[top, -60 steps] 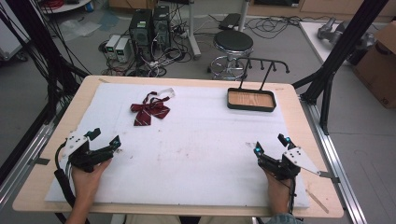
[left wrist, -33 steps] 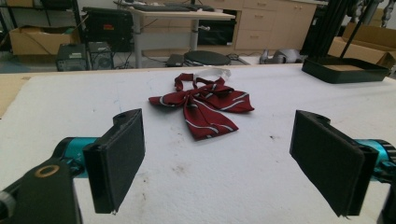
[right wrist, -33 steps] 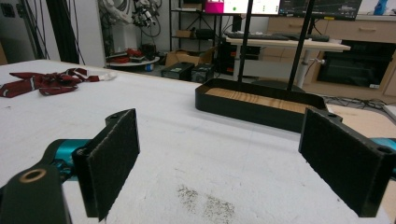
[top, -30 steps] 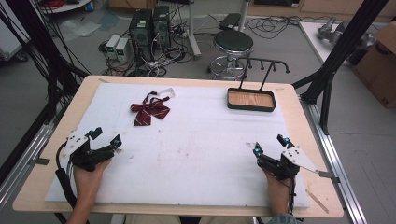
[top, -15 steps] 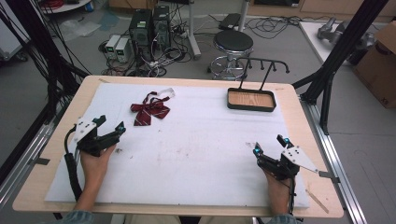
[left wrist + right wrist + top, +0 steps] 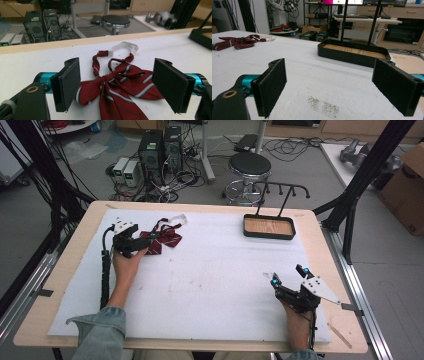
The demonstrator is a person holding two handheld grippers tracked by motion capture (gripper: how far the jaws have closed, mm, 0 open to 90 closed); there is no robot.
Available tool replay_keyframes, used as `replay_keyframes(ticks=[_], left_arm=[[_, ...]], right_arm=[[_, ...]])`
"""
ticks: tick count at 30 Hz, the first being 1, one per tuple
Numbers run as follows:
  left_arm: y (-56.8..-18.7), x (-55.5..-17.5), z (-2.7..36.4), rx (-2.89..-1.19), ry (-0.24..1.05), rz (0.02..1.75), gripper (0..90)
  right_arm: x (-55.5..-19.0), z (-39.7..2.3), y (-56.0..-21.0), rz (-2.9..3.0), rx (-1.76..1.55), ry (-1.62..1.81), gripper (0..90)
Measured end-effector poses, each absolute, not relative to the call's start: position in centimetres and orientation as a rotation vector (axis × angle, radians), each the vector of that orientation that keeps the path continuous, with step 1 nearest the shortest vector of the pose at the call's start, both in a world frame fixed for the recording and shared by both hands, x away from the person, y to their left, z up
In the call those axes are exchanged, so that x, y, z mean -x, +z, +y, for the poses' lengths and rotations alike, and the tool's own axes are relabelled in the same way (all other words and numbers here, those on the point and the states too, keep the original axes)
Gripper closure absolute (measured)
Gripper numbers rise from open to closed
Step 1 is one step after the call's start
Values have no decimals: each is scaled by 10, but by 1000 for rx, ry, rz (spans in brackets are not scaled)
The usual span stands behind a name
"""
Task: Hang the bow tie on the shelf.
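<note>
Bow tie [image 6: 161, 240] pickup is clearly the job here, so going left to right across the high view. At centre left of the frame the left gripper [image 6: 142, 241] sits right at the tie's left edge on the white mat [image 6: 215, 285] covering the bench [image 6: 310, 220]. Its fingers [image 6: 67, 83] have just been closing a little but they're wide apart and not pressing on anything; in the left gripper view the knot and striped wings lie between them, low in the frame.

If it were me I'd go for the knot, since that's the thickest, firmest bit. I'd drop the tips flat to the mat first, then squeeze, otherwise you just pinch one floppy wing and the rest drags.

Upper middle right: a dark tray [image 6: 269, 227] with a wooden floor and a hook rack behind it, well apart from the tie. Lower right: the right gripper [image 6: 287, 276] resting on the mat, fingers spread wide, nothing in them.

Hard to make out: the tie's tail runs off the bottom edge of the left gripper view, and I can't tell whether the pale strap end [image 6: 123, 47] carries a clasp.
</note>
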State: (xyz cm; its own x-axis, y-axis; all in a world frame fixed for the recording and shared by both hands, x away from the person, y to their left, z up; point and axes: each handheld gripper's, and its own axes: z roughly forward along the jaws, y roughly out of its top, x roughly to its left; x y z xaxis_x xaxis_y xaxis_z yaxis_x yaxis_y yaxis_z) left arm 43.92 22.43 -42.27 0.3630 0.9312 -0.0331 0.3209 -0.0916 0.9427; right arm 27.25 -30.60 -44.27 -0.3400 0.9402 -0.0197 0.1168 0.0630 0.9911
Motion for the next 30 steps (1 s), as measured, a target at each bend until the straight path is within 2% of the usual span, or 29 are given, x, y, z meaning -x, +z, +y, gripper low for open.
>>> replay_keyframes(ticks=[9,11,17,25,30], left_arm=[[-435,-471,213,-1710,743,1235,283],[-436,-476,213,-1718,697,1271,312],[-439,-490,210,-1796,600,1347,299],[-441,-499,205,-1869,572,1370,310],[-441,-501,202,-1903,583,1370,357]], right_arm=[[-273,-306,-443,1579,-1097,1378,116],[-273,-306,-443,1580,-1097,1378,116],[-274,-306,-443,1582,-1097,1375,116],[-274,-306,-443,1584,-1098,1373,116],[-274,-306,-443,1584,-1099,1372,116]])
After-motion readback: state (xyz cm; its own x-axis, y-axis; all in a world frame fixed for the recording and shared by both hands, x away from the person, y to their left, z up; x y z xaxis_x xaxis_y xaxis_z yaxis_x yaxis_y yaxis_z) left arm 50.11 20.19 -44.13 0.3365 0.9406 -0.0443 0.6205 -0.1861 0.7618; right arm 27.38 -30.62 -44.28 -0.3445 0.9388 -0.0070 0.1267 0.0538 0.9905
